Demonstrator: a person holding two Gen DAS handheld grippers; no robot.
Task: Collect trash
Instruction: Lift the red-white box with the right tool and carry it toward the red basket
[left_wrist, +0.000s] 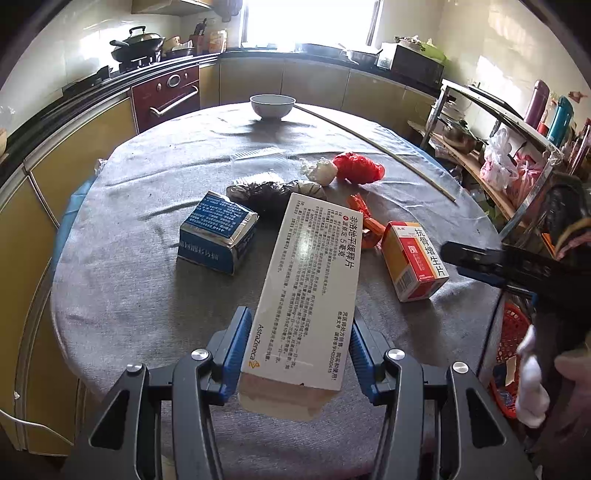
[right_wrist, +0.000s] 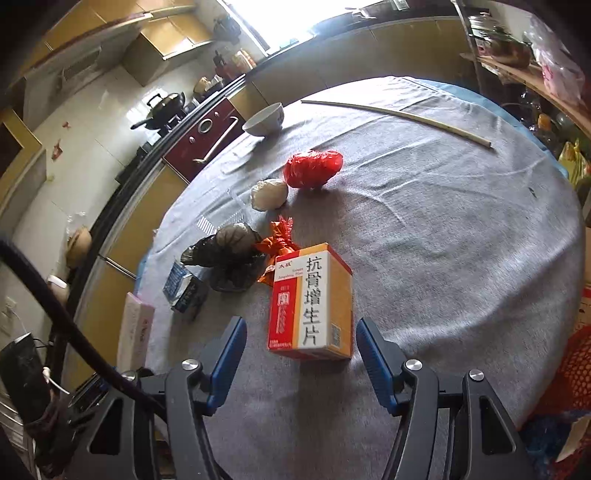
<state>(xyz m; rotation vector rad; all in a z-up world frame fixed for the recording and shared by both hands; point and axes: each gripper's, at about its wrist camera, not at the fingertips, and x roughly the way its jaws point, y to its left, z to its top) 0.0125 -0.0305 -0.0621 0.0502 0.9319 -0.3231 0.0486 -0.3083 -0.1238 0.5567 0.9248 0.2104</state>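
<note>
Already the left tool (left_wrist: 299, 332) clamps the long white cardboard medicine box (left_wrist: 306, 280) for binning, while the right tool (right_wrist: 301, 349), pads apart, straddles the red-and-orange carton (right_wrist: 314, 302) on the grey-clothed table (right_wrist: 443, 240).

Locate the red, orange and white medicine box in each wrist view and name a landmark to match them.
Left wrist view: the red, orange and white medicine box lies right of centre on the grey tablecloth.
Right wrist view: the same box sits at lower centre, between the right gripper's open jaws.
Shared landmark: the crumpled red plastic bag beyond it.
</note>
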